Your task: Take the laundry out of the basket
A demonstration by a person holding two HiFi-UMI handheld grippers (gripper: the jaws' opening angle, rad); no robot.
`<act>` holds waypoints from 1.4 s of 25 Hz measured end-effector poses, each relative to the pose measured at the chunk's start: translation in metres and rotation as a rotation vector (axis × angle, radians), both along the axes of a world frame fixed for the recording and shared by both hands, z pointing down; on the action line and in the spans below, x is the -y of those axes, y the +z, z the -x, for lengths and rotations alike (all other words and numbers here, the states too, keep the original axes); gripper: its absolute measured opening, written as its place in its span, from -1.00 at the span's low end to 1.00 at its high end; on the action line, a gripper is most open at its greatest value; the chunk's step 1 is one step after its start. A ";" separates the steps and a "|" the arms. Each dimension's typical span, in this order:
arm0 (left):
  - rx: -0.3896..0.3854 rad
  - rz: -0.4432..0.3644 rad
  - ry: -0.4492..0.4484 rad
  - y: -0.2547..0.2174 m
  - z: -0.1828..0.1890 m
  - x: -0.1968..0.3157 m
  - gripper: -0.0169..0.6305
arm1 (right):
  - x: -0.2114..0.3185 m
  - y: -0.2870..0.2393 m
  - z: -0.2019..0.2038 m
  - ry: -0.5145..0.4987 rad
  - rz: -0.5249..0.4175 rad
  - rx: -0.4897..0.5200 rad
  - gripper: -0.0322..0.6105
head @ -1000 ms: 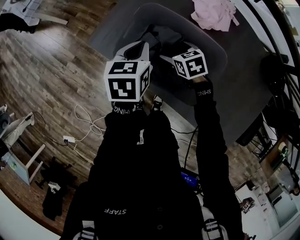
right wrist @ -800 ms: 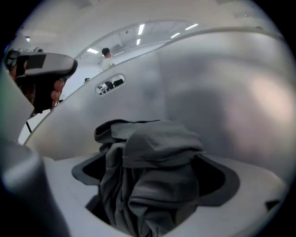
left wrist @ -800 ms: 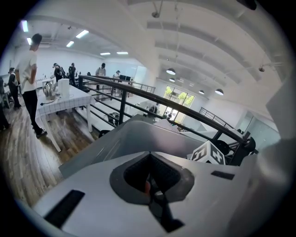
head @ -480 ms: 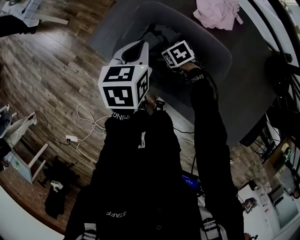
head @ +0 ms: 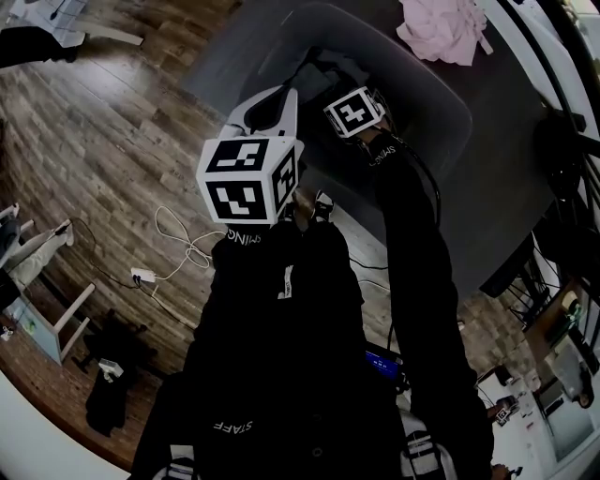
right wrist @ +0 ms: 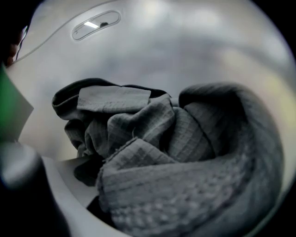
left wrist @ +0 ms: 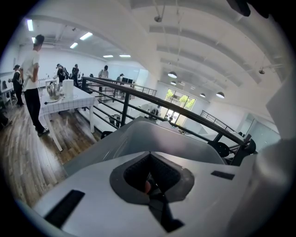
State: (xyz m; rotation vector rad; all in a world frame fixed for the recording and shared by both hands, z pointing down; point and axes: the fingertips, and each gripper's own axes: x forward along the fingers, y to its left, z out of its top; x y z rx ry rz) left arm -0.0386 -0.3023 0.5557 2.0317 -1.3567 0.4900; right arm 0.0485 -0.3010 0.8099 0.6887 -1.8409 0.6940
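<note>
1. Black clothing (head: 281,356) of the person fills the near part of the head view. The word STAFF is printed on it, upside down from here. The cuff lettering is too small to read surely.
2. White and closed on each other, the jaws of the left gripper (left wrist: 149,179) meet at their dark pads, with no cloth in them. It is held above the near edge of the basket (head: 427,86). Its marker cube (head: 248,178) sits slightly lower and further left in the head view than a second ago.
3. The right gripper (right wrist: 138,194) has gone deeper into the basket. Its cube (head: 354,111) now looks smaller and further up the head view than before. One white jaw shows wide at the lower left of its own view, so the jaws stand apart. A thick fold of laundry lies between them and covers the other jaw.
4. The laundry (right wrist: 185,134), a grey waffle-weave cloth, is heaped inside the basket against its pale wall, below a handle slot (right wrist: 95,24).
5. Beyond the basket, a pink garment (head: 439,28) lies on the dark grey surface (head: 506,159) that the basket stands on.
6. To the left, a white cable (head: 178,246) lies on the wood floor (head: 103,141).
7. Farthest off, the left gripper view shows a black railing (left wrist: 185,111), a white-covered table (left wrist: 69,99) and people (left wrist: 32,78) standing.
</note>
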 end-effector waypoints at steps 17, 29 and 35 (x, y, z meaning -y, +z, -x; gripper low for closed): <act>0.014 0.003 -0.013 -0.001 0.006 -0.011 -0.94 | -0.011 -0.032 0.007 -0.002 -0.003 0.085 -0.13; 0.034 -0.017 -0.043 -0.012 0.021 -0.021 -0.94 | -0.004 -0.084 -0.010 0.067 -0.111 0.132 -0.15; 0.027 -0.064 -0.070 -0.031 0.036 -0.033 -0.94 | -0.006 -0.129 -0.016 0.088 -0.211 0.161 -0.14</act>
